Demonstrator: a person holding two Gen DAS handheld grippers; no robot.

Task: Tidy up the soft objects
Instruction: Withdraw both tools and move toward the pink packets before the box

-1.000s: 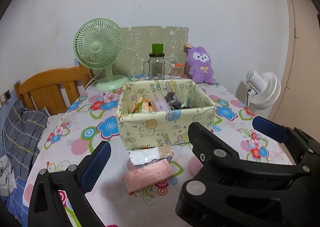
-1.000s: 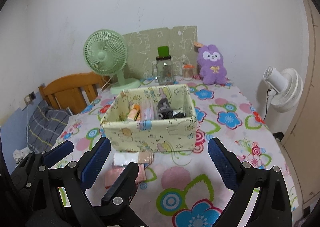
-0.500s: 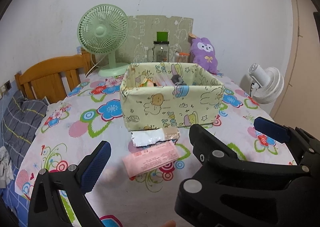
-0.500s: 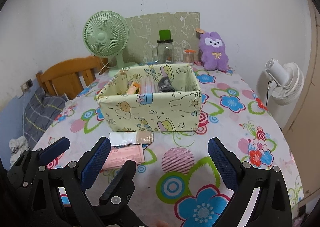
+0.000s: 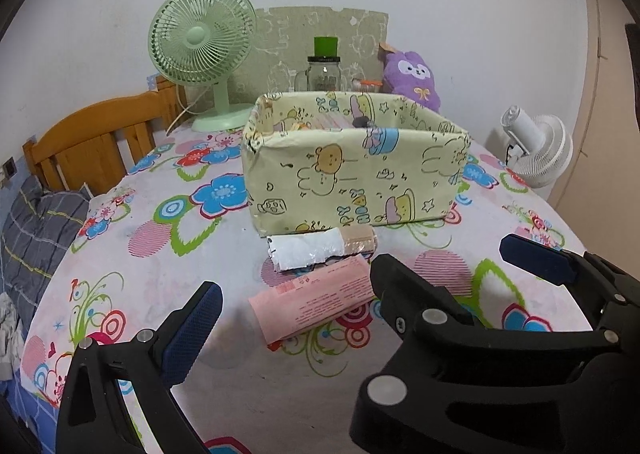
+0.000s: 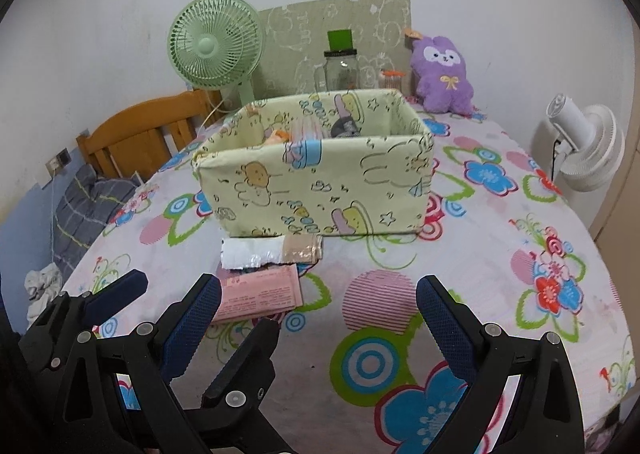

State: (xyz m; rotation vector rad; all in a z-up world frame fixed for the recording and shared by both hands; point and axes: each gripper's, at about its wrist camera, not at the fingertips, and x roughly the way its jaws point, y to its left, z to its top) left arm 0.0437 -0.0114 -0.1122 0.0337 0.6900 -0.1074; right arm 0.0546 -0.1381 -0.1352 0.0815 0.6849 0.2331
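My left gripper (image 5: 296, 306) and right gripper (image 6: 320, 302), both agape and empty, hover over the pink pack (image 5: 312, 300) before the box (image 5: 352, 162), positioned for pickup.

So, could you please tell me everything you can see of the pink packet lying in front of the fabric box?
The pink packet is a flat, soft-looking rectangular pack in a pale pink wrapper with small darker print. It lies flat on the floral tablecloth, angled, in front of the yellow cartoon-print box without touching it. The white-and-beige roll lies just behind its far edge; contact is unclear. Neither gripper holds it: the left gripper hovers open just before it.
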